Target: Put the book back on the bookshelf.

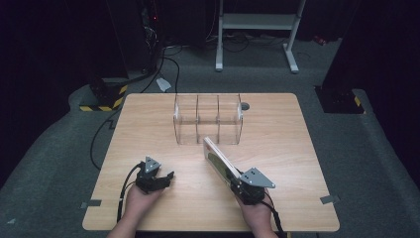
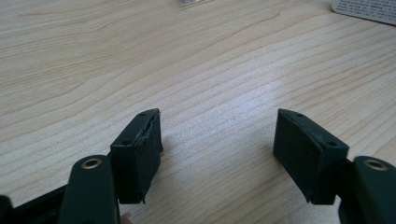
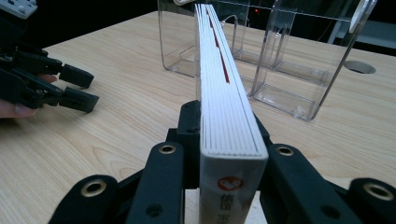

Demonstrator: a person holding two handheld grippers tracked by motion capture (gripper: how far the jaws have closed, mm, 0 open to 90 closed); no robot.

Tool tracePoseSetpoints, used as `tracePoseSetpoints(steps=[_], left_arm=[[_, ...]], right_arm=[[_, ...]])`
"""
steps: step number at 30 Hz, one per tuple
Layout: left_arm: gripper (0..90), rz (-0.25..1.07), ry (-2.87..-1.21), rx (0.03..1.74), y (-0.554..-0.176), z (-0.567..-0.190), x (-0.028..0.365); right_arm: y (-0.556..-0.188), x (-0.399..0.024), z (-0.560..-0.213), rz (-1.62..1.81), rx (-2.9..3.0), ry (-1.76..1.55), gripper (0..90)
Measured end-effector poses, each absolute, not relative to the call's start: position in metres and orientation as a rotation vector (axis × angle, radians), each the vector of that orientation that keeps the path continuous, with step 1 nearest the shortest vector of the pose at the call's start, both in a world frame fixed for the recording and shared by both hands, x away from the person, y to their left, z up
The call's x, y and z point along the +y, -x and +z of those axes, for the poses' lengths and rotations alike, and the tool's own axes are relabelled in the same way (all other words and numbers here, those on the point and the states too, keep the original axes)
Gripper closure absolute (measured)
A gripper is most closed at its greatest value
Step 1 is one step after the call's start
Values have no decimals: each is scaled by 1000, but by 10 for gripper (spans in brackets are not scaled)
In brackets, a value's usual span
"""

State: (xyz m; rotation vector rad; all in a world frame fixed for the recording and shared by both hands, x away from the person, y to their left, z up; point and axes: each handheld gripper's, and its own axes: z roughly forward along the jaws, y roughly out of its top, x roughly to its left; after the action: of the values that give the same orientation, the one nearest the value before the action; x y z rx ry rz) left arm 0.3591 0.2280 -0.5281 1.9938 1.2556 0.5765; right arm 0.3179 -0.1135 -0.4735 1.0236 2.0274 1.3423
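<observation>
1. Your right gripper [image 1: 236, 179] sits at the near right of the table [image 1: 148, 124], jaws pinching a book [image 1: 220, 161].
2. In the right gripper view the book [image 3: 224, 107] stands on edge between the two black jaws, page edges up, spine end toward the camera with a red round logo and some print on it.
3. The pads press both covers; the grip is low on the near end of the book.
4. From the high view the book runs away from your right hand, up and to the left, its far end near the rack [image 1: 208, 119].
5. The rack is clear plastic with three compartments side by side and stands at table centre, toward the far edge.
6. In the right gripper view the rack [image 3: 280, 60] sits just past the book's far end; I cannot tell whether they touch.
7. Your left gripper [image 1: 166, 179] rests at the near left, well apart from the book, jaws spread with nothing between them.
8. The left gripper view shows both pads [image 2: 140, 149] over bare wood, with a clear gap between them.
9. The left gripper [image 3: 79, 88] also shows at the left of the right gripper view, fingers of your left hand [image 3: 16, 109] behind it.
10. A grey round hole [image 1: 245, 106] lies in the table just right of the rack.
11. Both your hands enter from the bottom edge; cables trail back from each gripper.
</observation>
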Motion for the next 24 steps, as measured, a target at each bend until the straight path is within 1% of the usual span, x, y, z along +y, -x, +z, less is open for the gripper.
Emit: tracePoseSetpoints(steps=[24], left_arm=[[325, 577, -1995, 1255, -359, -528, 228]], right_arm=[[-318, -130, -469, 1336, 1982, -1052, 752]])
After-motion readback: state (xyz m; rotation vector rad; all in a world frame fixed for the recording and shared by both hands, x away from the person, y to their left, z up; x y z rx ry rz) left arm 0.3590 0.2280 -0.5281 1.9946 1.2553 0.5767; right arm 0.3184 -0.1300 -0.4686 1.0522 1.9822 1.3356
